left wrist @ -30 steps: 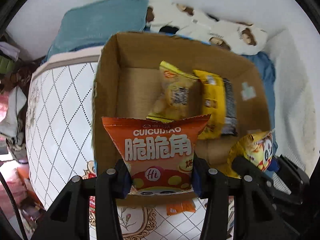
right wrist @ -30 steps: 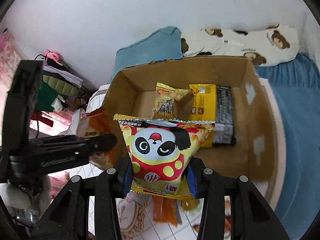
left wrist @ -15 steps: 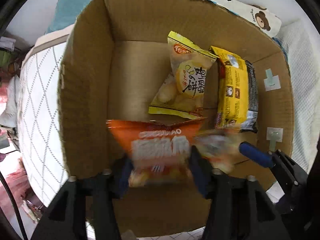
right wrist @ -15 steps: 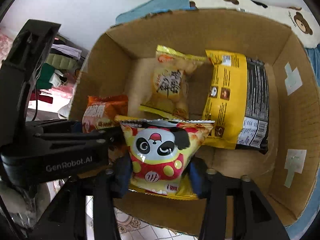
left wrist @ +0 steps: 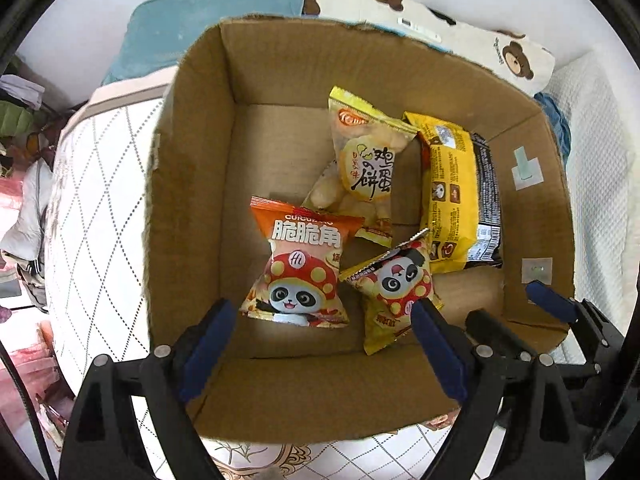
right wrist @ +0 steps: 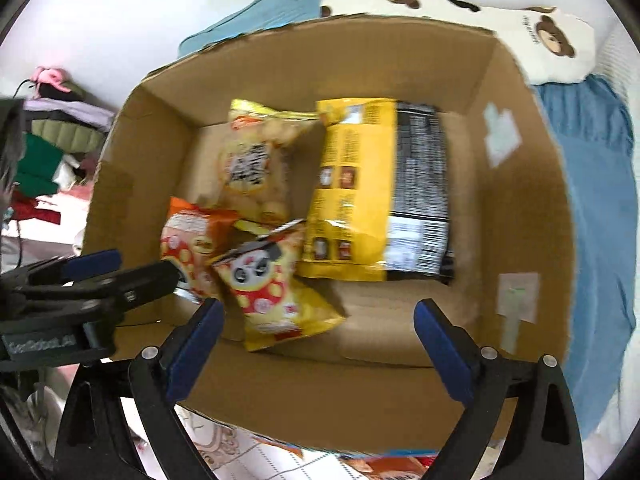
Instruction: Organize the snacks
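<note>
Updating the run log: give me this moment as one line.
left gripper: open, empty | right gripper: open, empty | orange bag, panda bag: in box, both jaws just opened

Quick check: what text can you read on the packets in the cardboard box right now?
"CUICUIJIAO", "脆脆角", "Hi": orange panda snack packet.
"鸡蛋饼": pale yellow biscuit packet.
Yellow panda snack packet: print too small to read.
Yellow-and-black packet: print too small to read.

Bright, fisheye-warped; right view motion-blurred
</note>
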Demonstrator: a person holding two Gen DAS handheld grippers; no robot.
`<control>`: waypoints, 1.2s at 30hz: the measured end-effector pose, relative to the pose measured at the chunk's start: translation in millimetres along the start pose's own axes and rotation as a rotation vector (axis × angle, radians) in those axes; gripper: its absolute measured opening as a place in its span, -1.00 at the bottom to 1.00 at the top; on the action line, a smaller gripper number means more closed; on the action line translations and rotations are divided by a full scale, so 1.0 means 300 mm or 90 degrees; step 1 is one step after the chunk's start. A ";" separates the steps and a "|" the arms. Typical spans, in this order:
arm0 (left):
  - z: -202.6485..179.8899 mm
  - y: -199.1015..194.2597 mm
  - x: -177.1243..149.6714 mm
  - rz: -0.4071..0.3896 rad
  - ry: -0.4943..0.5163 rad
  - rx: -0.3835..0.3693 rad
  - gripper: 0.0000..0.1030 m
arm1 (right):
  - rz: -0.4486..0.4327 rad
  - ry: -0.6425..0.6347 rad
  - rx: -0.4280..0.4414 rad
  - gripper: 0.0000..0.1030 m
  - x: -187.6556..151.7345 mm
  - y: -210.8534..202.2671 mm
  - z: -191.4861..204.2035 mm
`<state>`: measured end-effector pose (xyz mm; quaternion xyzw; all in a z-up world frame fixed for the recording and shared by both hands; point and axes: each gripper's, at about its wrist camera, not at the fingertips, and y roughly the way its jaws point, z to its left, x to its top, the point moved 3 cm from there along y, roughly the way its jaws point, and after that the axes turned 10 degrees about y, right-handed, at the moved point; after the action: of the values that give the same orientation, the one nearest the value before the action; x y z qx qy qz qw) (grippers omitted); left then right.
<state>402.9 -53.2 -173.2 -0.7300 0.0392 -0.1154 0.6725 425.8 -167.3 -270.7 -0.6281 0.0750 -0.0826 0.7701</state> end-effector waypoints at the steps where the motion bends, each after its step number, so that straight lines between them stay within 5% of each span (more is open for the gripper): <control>1: -0.006 -0.005 -0.004 -0.008 0.000 0.004 0.75 | -0.007 0.001 -0.006 0.89 -0.005 -0.010 -0.010; 26: -0.147 -0.368 -0.316 -0.244 0.023 0.047 0.74 | -0.220 -0.023 -0.021 0.89 -0.285 -0.439 -0.037; 36: -0.138 -0.421 -0.463 -0.284 0.005 0.056 0.75 | -0.259 -0.003 0.019 0.89 -0.456 -0.554 -0.038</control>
<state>246.5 -52.1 -61.3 -0.6900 -0.1259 -0.2657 0.6614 284.4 -180.6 -108.5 -0.6189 -0.0567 -0.2358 0.7471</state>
